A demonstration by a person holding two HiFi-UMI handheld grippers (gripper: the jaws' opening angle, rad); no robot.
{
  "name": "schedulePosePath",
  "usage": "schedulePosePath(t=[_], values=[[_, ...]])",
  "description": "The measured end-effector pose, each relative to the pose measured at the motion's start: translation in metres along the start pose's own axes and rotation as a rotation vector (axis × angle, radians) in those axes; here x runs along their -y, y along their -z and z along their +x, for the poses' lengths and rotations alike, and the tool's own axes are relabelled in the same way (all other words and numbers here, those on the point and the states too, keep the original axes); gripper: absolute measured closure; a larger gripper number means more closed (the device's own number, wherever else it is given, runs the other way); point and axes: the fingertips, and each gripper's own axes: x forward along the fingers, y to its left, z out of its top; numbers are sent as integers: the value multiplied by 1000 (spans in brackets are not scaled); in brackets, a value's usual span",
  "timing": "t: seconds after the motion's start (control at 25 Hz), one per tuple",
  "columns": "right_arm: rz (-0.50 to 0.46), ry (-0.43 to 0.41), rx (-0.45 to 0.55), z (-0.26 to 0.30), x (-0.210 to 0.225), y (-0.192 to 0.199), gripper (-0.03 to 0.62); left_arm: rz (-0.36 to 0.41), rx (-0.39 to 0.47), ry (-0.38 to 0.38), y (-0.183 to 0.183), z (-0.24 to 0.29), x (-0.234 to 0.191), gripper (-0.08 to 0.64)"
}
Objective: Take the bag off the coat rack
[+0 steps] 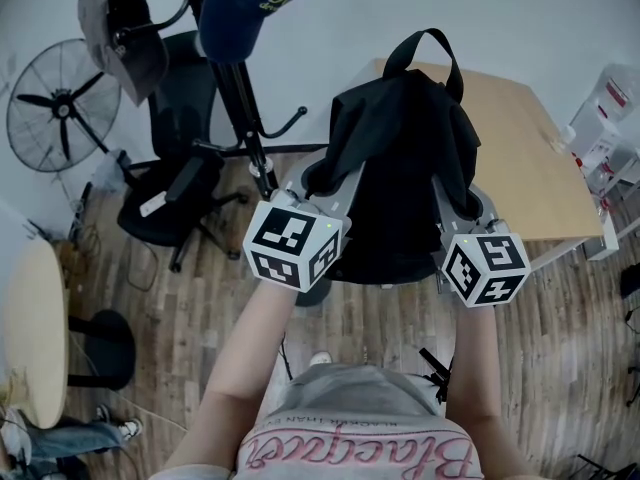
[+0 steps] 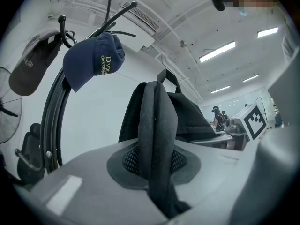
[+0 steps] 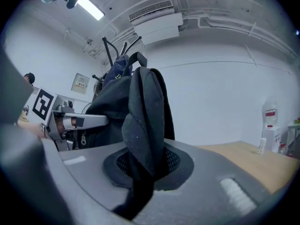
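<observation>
Head view: a floor fan point(image 1: 55, 103) stands at far left, beside a coat rack point(image 1: 240, 108) bearing a grey cap point(image 1: 112, 28) and a navy cap point(image 1: 250, 3), with a black office chair point(image 1: 180, 188) at its foot. Right of the rack's pole, the black backpack point(image 1: 400, 158) hangs clear of the hooks, its top loop free, carried between both tools above the wood floor point(image 1: 380, 318) and the near edge of a light wooden counter point(image 1: 540, 168). The left tool point(image 1: 322, 178) is clamped on one shoulder strap point(image 2: 157, 139); the right tool point(image 1: 452, 193) is clamped on the second strap point(image 3: 143, 130).
</observation>
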Motion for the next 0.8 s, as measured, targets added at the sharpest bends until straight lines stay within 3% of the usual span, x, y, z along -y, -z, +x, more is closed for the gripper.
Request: schedulePosePath(t=[0.32, 0.8], values=[[5, 67, 21, -7, 24, -4, 554, 43, -4, 44, -4, 22, 16, 483], [6, 94, -10, -14, 29, 3, 554, 20, -25, 60, 4, 25, 23, 484]])
